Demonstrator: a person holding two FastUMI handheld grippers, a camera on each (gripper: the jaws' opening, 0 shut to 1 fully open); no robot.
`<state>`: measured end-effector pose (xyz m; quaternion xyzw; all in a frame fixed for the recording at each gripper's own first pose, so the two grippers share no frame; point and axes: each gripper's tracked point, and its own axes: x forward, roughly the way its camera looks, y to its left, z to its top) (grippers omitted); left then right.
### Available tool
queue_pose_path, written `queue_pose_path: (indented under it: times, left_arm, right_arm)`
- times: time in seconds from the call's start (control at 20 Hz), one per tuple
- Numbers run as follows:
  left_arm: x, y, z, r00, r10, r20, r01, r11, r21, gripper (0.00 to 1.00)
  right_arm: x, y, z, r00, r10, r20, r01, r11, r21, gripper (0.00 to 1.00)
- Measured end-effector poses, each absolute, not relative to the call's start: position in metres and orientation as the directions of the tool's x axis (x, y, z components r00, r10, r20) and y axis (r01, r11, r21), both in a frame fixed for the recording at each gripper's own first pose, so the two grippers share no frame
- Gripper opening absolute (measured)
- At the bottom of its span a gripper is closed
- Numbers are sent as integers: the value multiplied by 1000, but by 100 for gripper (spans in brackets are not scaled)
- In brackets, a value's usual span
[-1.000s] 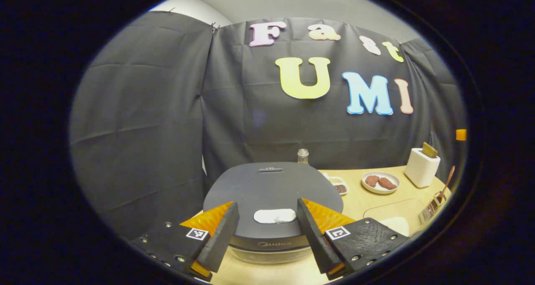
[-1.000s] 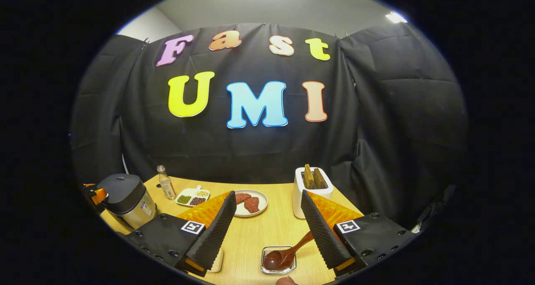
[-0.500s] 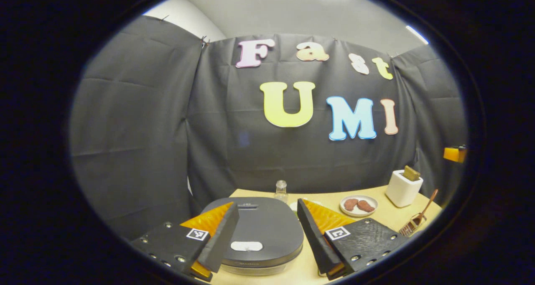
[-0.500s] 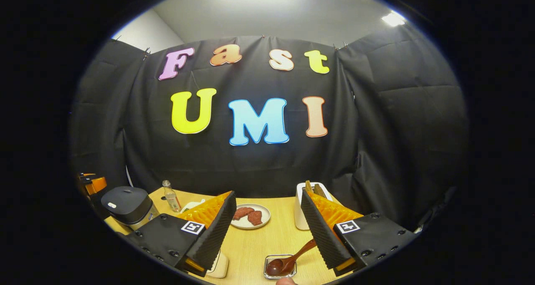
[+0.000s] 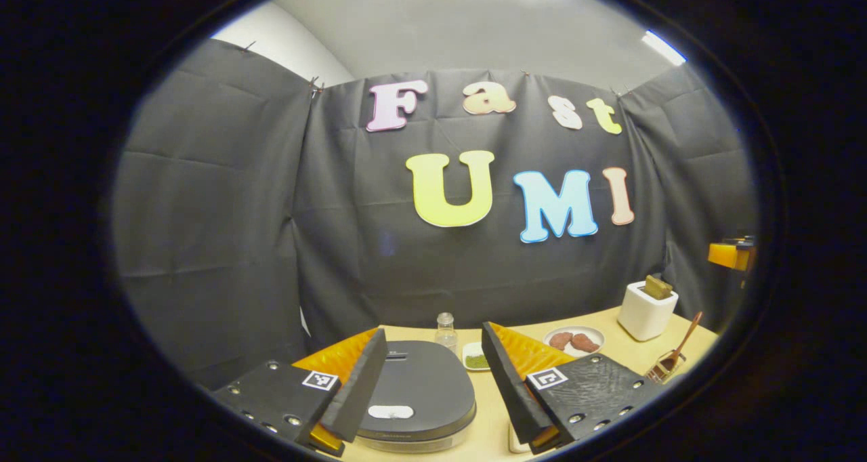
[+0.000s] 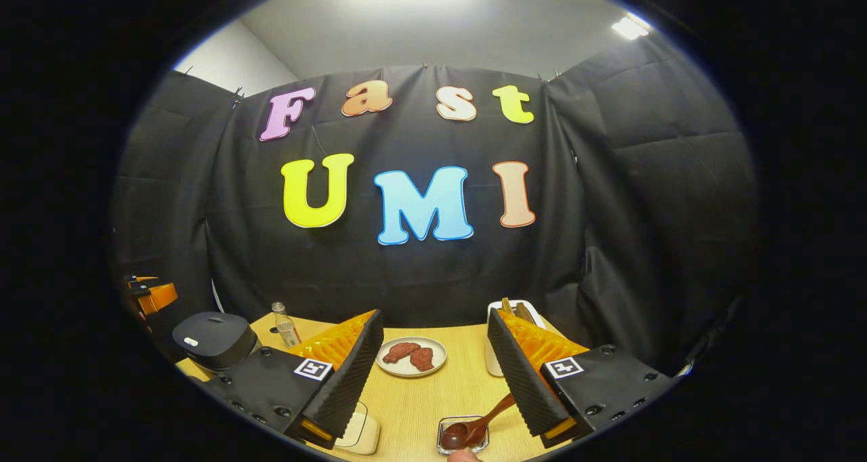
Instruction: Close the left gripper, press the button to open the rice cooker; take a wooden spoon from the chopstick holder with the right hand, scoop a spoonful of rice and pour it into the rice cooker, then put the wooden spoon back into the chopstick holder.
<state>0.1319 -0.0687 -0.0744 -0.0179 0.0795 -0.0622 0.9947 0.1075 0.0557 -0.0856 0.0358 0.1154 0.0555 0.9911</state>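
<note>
The dark rice cooker (image 5: 423,387) stands with its lid down and a white button (image 5: 389,412) near its front edge. My left gripper (image 5: 433,343) hangs open above it, clear of the lid, one finger on each side. The cooker also appears at the far left in the right gripper view (image 6: 213,340). A wooden spoon (image 6: 474,427) leans bowl-down in a small clear holder (image 6: 443,425) on the table. My right gripper (image 6: 433,326) is open above and behind the holder, touching nothing. The spoon (image 5: 679,343) also stands at the far right in the left gripper view.
On the wooden table (image 6: 433,394) are a plate of brown meat pieces (image 6: 411,355), a white toaster with bread (image 6: 496,364), a small bottle (image 6: 284,325) and a divided dish (image 5: 476,359). A white container (image 6: 362,431) sits half hidden behind my right gripper's left finger.
Both grippers have risen and pulled back from the table. The rice cooker now looks smaller and lower between the left fingers. Both grippers stay open and the lid stays down.
</note>
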Motion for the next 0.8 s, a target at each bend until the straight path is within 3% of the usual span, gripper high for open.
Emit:
queue_pose_path:
  times: [0.7, 0.8]
  left_arm:
    - [128, -46, -67, 987, -106, -117, 102, 994, -38, 85]
    - [128, -40, -66, 989, -100, -113, 97, 995, -34, 86]
  right_arm:
    - [100, 67, -71, 974, 131, -186, -117, 990, 84, 98]
    - [100, 71, -72, 974, 131, -184, -118, 990, 83, 92]
